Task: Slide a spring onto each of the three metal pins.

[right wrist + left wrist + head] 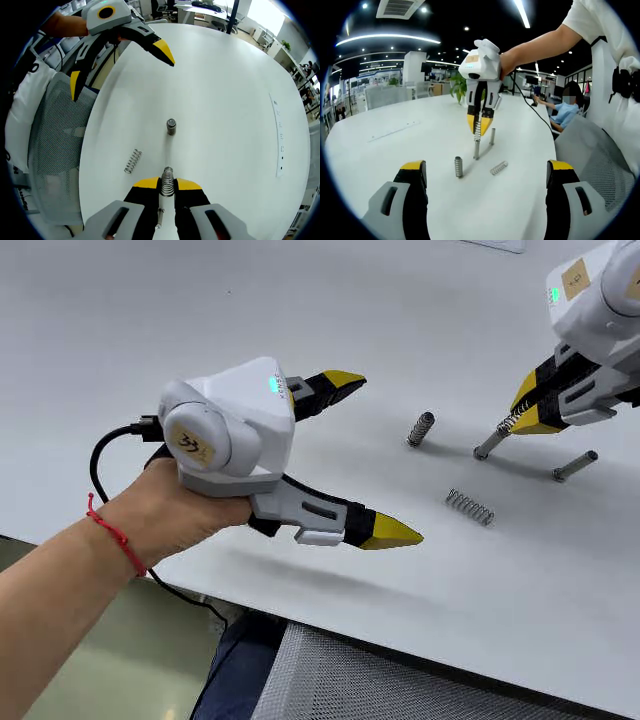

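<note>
My right gripper (522, 418) is shut on a spring (511, 423), which it holds upright over a standing metal pin (488, 448); the spring's lower end meets the pin's top. A little to the left, a second pin (421, 428) stands with a spring around it. A bare third pin (575, 465) stands to the right. One loose spring (469, 506) lies on the white table (300, 300) in front of them. My left gripper (375, 455) hovers open and empty at the near left. In the left gripper view, its jaws frame the sprung pin (458, 166) and the held spring (478, 129).
The table's near edge (450, 655) runs under my left gripper, with a grey mesh chair back (400, 685) just below it. A black cable (100, 455) loops from the left gripper. A seated person (567, 107) is far behind the table.
</note>
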Motion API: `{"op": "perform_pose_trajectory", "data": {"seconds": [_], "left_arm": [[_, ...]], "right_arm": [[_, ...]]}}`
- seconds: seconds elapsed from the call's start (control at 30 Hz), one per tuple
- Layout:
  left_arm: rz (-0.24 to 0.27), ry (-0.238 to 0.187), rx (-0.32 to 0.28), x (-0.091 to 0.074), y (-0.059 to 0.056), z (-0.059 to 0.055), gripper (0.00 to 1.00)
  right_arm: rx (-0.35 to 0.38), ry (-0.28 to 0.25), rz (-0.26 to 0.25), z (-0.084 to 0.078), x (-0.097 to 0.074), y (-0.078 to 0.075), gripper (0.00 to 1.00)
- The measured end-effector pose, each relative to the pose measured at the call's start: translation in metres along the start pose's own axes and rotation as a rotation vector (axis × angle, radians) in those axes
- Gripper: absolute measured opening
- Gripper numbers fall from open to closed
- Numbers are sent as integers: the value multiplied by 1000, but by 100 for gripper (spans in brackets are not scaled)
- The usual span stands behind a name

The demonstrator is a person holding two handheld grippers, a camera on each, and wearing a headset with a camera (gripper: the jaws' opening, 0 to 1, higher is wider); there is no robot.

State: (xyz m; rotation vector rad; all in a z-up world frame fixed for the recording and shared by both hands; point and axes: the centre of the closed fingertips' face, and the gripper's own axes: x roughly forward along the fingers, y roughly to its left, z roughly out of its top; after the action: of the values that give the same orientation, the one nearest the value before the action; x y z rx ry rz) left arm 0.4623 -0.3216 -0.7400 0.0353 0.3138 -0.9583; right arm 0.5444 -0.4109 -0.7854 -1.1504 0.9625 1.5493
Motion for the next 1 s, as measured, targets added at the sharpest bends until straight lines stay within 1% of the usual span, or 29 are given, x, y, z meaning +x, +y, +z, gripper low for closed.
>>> {"op": "perform_pose_trajectory", "data": {"seconds": [0.33, 0.73, 1.0], "left_arm": [[-4, -3, -4, 2, -2, -1, 99], [-6, -6, -10, 3, -3, -1, 99], [-8, -9, -14, 3, -4, -1, 99]], "right_arm": [[-1, 1, 8, -2, 4, 2, 7], [-15, 3, 6, -3, 12, -1, 8], [-13, 4, 3, -5, 20, -2, 8]]}}
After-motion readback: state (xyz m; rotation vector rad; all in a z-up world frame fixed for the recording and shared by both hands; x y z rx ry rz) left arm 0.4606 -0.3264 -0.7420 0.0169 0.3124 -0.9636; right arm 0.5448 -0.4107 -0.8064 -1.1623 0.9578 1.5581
